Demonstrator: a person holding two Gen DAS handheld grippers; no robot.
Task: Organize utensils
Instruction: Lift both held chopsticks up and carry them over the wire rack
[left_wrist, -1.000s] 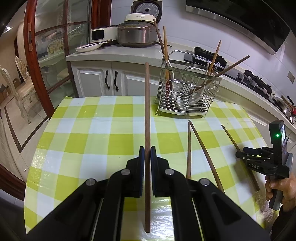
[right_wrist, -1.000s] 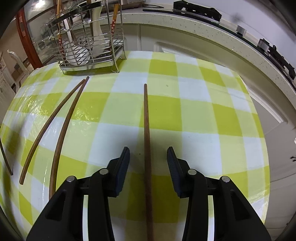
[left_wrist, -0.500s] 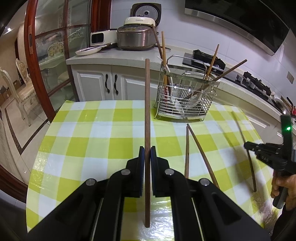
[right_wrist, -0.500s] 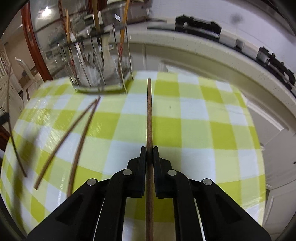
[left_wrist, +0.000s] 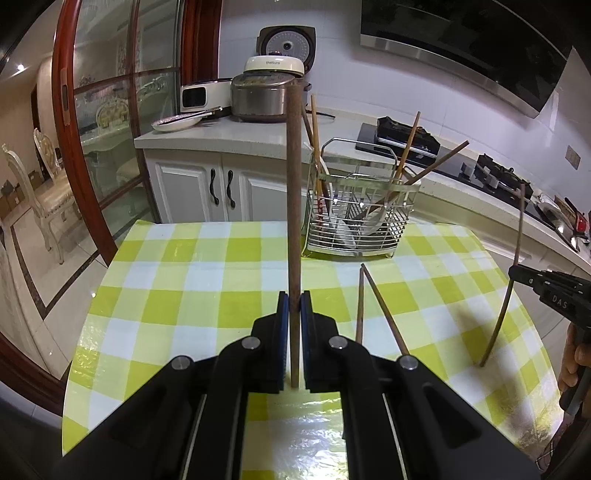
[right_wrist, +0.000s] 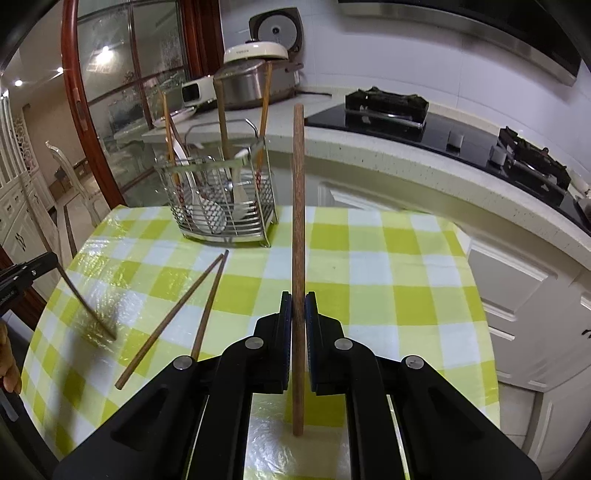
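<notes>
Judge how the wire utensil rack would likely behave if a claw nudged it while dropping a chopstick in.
The wire utensil rack looks light, thin wire throughout, so it would probably slide on the glossy checked tablecloth. Tall chopsticks leaning above its rim may make it slightly tippy.

Bright indoor light, glare on the tablecloth (left_wrist: 317, 424), fisheye-bent edges, dark vignetted corners.

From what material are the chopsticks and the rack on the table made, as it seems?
The chopsticks look like dark brown wood with a matte finish and faint grain. The rack seems to be shiny metal wire, probably steel: thin silver bars that reflect the light.
</notes>
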